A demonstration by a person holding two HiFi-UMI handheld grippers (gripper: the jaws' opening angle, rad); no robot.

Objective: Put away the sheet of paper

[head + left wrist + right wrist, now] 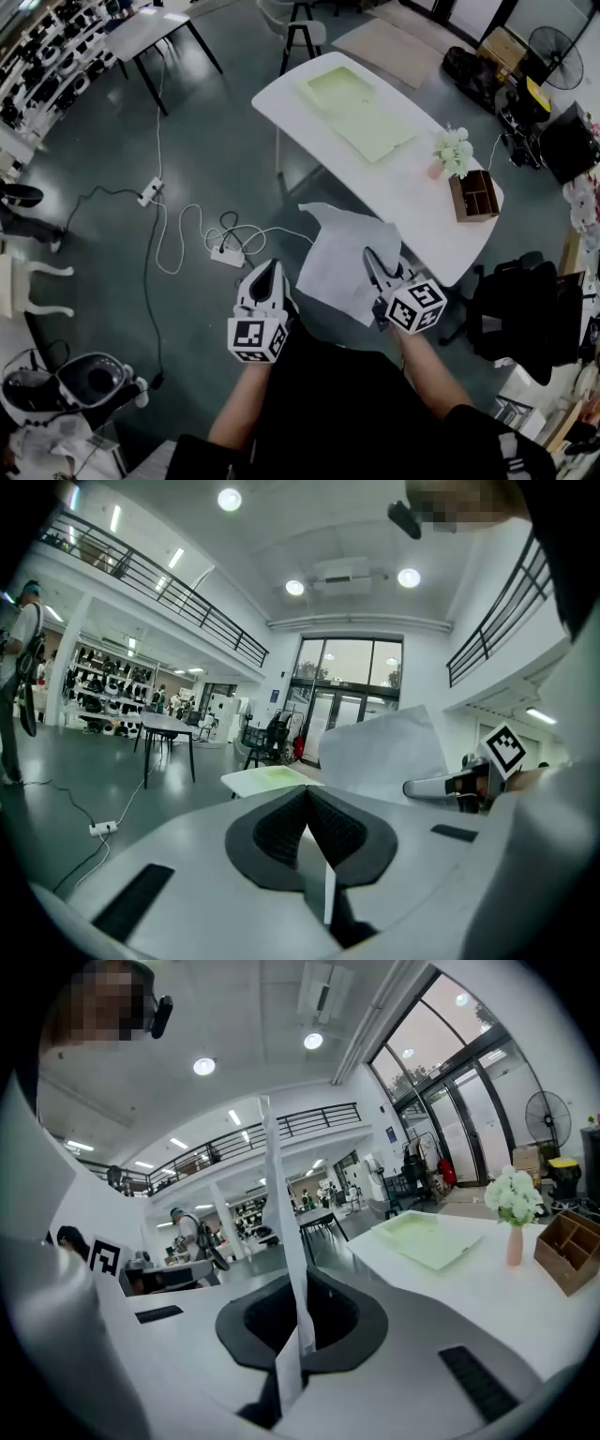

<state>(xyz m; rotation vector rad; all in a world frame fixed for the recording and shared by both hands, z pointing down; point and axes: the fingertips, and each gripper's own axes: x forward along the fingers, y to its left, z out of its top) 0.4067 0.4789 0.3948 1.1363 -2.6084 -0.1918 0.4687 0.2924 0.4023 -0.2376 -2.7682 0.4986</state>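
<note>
Item: thin white sheet of paper [339, 261]. It hangs in the air between the person and the near edge of the long white table [412, 202], above the grey floor.

Right gripper [373, 270]: tongs pressed onto the sheet's right edge, and the paper stands up out of them.

Left gripper [273, 274]: at the sheet's left edge, tongs pressed together. A thin white sliver shows low between them, and I cannot tell whether it is the sheet.

On the table:
- Far end: two pale green flat trays [359, 111].
- Right end: white flowers in a small pink vase [453, 153], and just near them a brown wooden compartment box [473, 196].

On the floor, left: white power strip with looping cables [228, 254].

Right of the table: black office chair [520, 305].
</note>
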